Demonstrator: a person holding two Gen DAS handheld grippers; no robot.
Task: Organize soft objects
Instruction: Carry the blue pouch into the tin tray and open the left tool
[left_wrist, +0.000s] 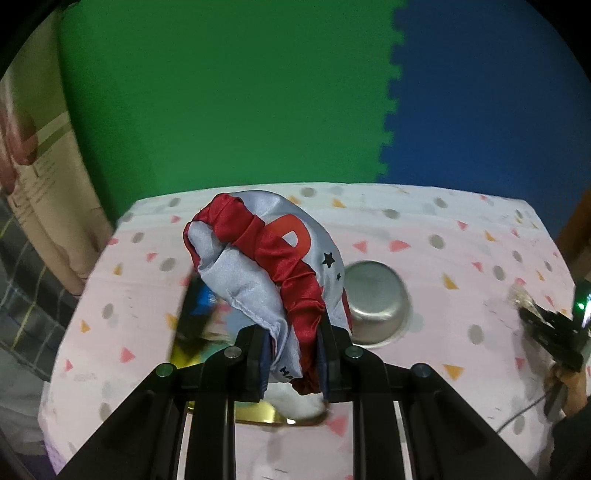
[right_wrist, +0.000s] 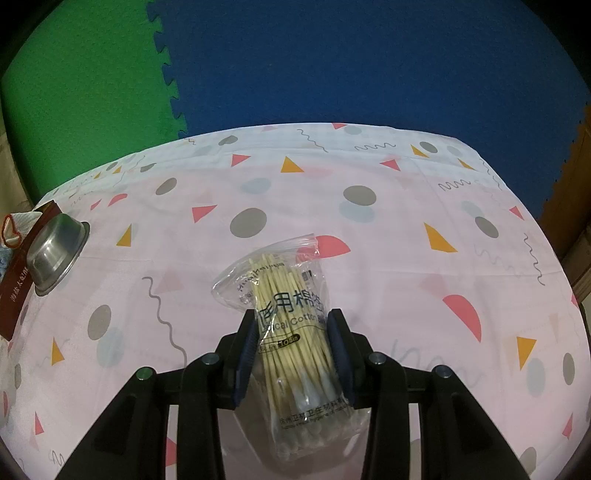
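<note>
Satin cap (left_wrist: 266, 258), grey with red ruffle, is pinched in the left tool (left_wrist: 293, 363) at lower centre, hiding blurred items behind. The right tool (right_wrist: 293, 354) clamps a cotton-swab bag (right_wrist: 291, 332); its bottom is cut off. A steel bowl (left_wrist: 376, 302) sits overturned on the bench (right_wrist: 369, 258).

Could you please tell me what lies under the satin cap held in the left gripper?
Below the satin cap, a gold-rimmed tray with something white shows, and blurred colourful items to its left. The cap covers the rest.
</note>
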